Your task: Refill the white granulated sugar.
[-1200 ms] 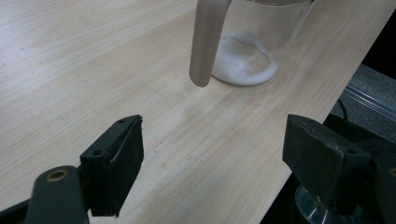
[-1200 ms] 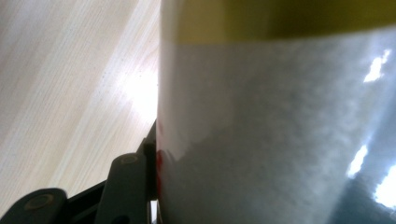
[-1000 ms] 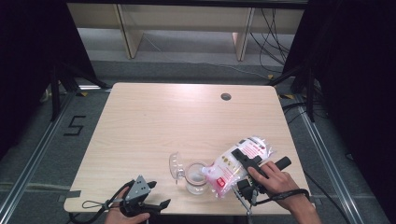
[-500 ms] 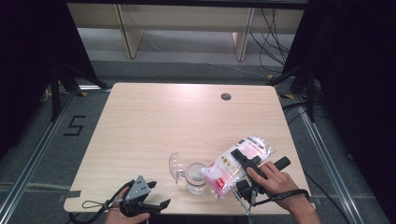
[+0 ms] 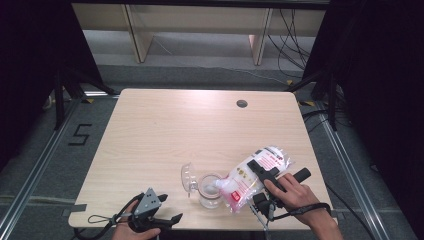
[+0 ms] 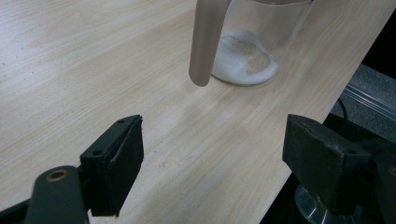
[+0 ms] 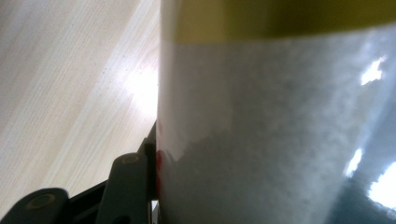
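A clear glass jar (image 5: 209, 191) stands near the table's front edge, its clear lid (image 5: 188, 177) swung open to the left. A plastic bag of white powder (image 5: 250, 177) with red print lies tilted, its mouth over the jar. My right gripper (image 5: 261, 172) is shut on the bag; in the right gripper view the bag (image 7: 280, 126) presses against one black finger (image 7: 128, 186). My left gripper (image 5: 167, 216) rests open at the front left edge, holding nothing. In the left gripper view, the left gripper (image 6: 212, 149) faces the jar (image 6: 261, 32), which holds white powder (image 6: 243, 60).
The wooden table (image 5: 175, 130) has a dark cable hole (image 5: 242, 103) at the back right. Its front edge lies right beside both hands. Wooden shelving (image 5: 200, 30) stands behind the table, and dark curtains hang on both sides.
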A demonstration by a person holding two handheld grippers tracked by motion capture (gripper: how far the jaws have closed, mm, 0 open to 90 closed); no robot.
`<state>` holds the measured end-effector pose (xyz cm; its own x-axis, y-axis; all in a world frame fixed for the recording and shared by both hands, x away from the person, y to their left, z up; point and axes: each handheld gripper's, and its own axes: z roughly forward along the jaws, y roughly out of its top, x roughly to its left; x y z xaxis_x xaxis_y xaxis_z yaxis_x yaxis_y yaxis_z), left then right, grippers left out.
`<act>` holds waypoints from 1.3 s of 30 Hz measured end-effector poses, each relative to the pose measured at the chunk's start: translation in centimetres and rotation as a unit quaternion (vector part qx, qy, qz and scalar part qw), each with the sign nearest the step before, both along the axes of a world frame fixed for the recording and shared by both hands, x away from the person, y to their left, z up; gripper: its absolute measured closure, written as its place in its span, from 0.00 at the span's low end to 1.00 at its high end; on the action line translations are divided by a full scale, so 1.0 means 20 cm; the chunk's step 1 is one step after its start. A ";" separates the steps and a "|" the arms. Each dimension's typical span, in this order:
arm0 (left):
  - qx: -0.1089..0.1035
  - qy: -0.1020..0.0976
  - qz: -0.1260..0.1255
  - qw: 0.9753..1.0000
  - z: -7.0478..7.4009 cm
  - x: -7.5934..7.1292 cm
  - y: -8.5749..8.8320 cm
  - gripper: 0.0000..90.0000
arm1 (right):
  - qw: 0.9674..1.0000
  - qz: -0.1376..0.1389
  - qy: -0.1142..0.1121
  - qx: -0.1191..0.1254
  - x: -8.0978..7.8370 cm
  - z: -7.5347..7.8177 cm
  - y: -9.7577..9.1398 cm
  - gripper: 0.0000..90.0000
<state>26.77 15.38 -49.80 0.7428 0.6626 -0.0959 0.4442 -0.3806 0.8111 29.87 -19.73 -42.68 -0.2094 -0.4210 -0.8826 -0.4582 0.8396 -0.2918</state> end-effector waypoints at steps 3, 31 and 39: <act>-0.001 0.001 0.000 1.000 0.00 0.00 0.00 0.22 | 1.000 -0.004 0.001 0.005 0.00 0.00 0.00 0.59; -0.001 0.000 -0.001 1.000 0.00 0.00 0.00 0.22 | 1.000 0.000 0.009 0.018 0.00 -0.01 0.00 0.59; 0.003 -0.007 -0.006 1.000 0.00 0.00 0.00 0.22 | 1.000 0.009 0.002 0.012 0.00 0.00 0.00 0.59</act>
